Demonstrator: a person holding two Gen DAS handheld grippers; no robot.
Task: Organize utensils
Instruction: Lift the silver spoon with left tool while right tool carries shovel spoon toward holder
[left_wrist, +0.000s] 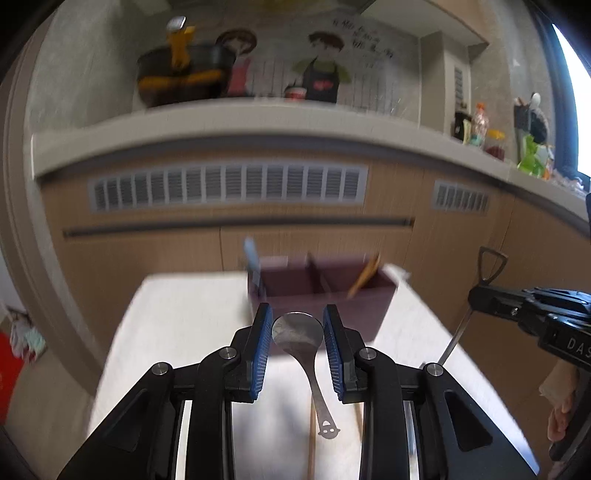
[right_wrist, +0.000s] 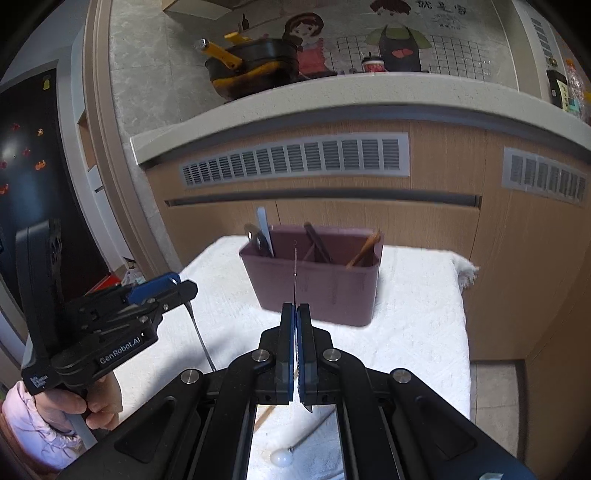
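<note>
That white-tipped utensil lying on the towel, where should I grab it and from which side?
Grip the thin grey handle of the white-tipped utensil, coming down from above with jaws across it: it lies flat on the towel, and the rounded tip would likely slip.

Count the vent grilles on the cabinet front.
2: a long grille at centre, a shorter grille to its right; others may lie out of view.

Ahead of my claws: white towel-covered table (right_wrist: 406, 314), bare cloth open either side of the mauve plastic divided utensil caddy (right_wrist: 325, 291). Its compartments are partly blocked by upright handles. A beige wood-panelled cabinet front (right_wrist: 424, 206) stands close behind it.
</note>
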